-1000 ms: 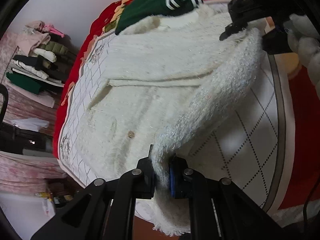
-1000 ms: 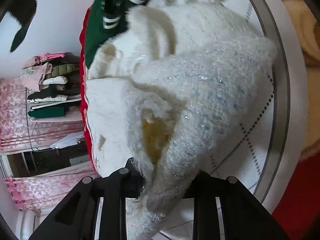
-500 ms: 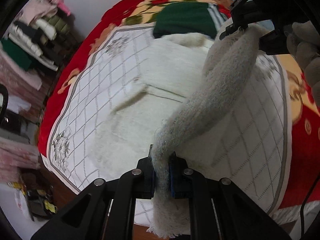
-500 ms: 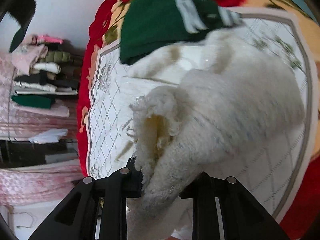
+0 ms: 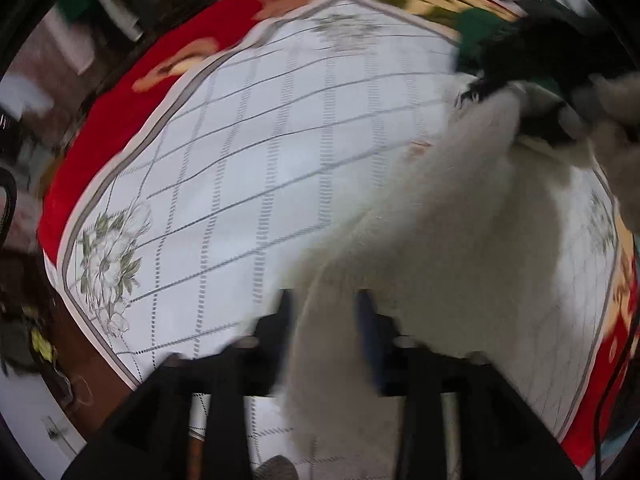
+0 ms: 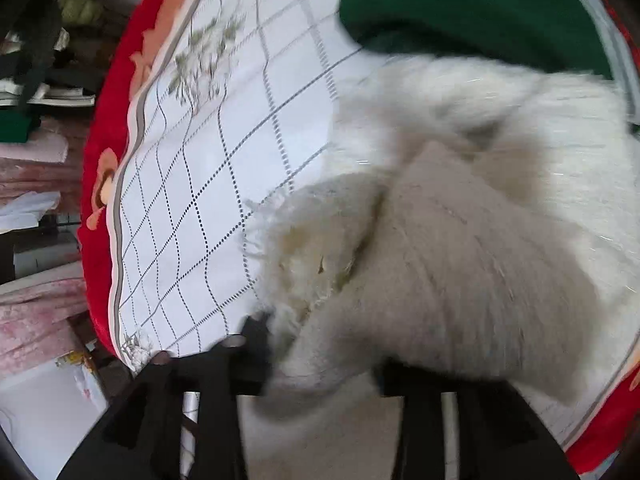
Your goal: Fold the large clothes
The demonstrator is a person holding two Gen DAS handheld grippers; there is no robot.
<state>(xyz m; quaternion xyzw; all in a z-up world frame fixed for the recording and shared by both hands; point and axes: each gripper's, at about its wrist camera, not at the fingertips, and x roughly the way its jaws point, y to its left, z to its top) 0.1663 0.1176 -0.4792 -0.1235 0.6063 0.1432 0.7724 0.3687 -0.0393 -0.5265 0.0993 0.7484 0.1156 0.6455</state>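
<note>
A white fluffy garment (image 5: 440, 220) lies on the white checked bed cover (image 5: 240, 160), folded over to the right side. My left gripper (image 5: 324, 320) points down over its near end. Its jaws are opening, with a strip of the garment loose between the fingers. In the right wrist view a thick bunch of the same garment (image 6: 460, 240) fills the gap of my right gripper (image 6: 320, 356), whose jaws are also opening. The right gripper (image 5: 520, 92) shows black and blurred at the garment's far end in the left wrist view.
A folded green garment (image 6: 460, 8) lies at the far edge of the cover, touching the white one. A red flowered blanket (image 5: 120, 100) borders the cover. Stacked clothes (image 6: 40, 60) sit beyond the bed on the left. The bed's near edge drops to the floor (image 6: 48, 408).
Both grippers swept sideways across the bed, carrying the garment's edge over itself. The left jaws went from a tight pinch to a wide gap. Bare checked cover now fills the left side.
</note>
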